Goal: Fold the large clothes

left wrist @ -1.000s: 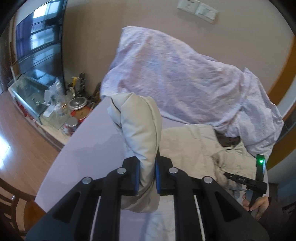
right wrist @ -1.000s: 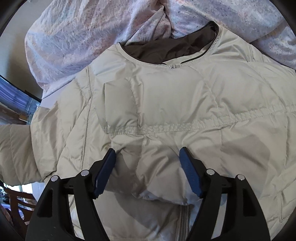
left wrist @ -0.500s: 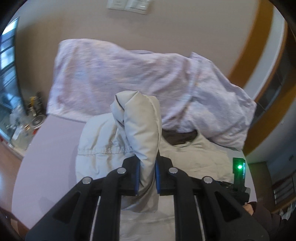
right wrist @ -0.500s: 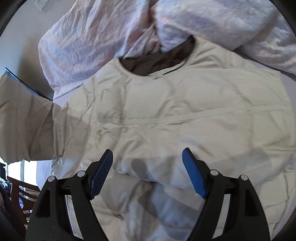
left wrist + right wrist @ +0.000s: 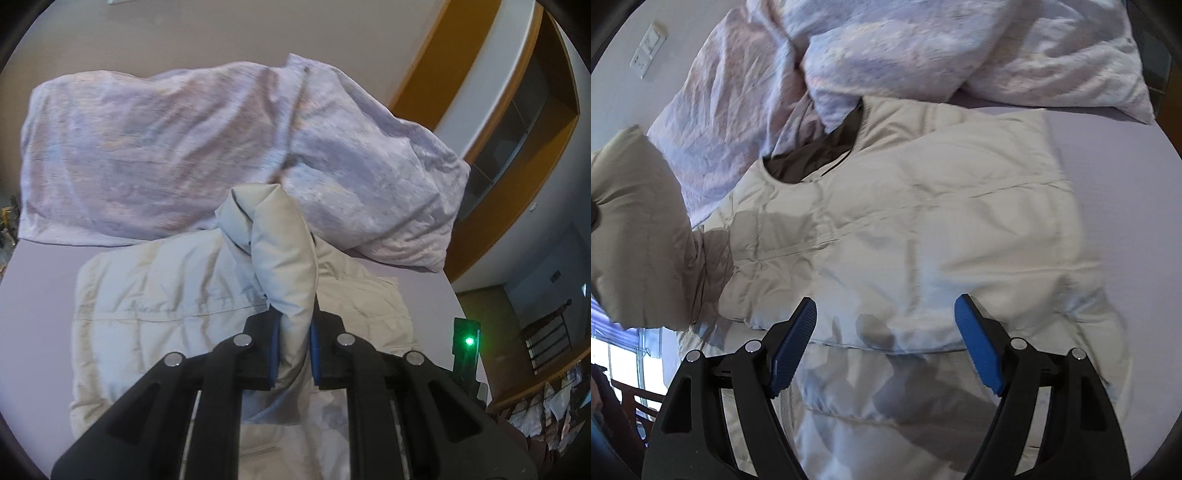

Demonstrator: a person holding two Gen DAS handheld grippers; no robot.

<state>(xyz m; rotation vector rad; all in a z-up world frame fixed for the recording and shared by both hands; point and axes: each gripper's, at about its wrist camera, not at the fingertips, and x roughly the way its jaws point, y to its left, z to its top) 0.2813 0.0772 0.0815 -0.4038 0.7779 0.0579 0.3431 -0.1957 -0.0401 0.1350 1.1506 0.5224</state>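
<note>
A cream puffer jacket (image 5: pixel 923 229) lies front up on a lilac table, its brown-lined collar (image 5: pixel 812 158) toward the back. My left gripper (image 5: pixel 291 354) is shut on the jacket's sleeve (image 5: pixel 284 258), which stands up out of the jaws above the jacket's body (image 5: pixel 155 295). In the right wrist view that lifted sleeve (image 5: pixel 631 229) hangs at the left edge. My right gripper (image 5: pixel 886 339) is open above the jacket's lower front, nothing between its blue pads. The right sleeve looks folded in across the chest.
A crumpled pale lilac bedsheet (image 5: pixel 184 147) is heaped along the back of the table (image 5: pixel 1126 221), against the collar. The table's round edge (image 5: pixel 465 317) drops off on the right. The other gripper's green light (image 5: pixel 469 341) shows at the right. A wooden chair (image 5: pixel 546 343) stands beyond.
My left gripper has carried the sleeve rightward, from beyond the jacket's left side to over its body. My right gripper has drawn back toward the hem, still open.
</note>
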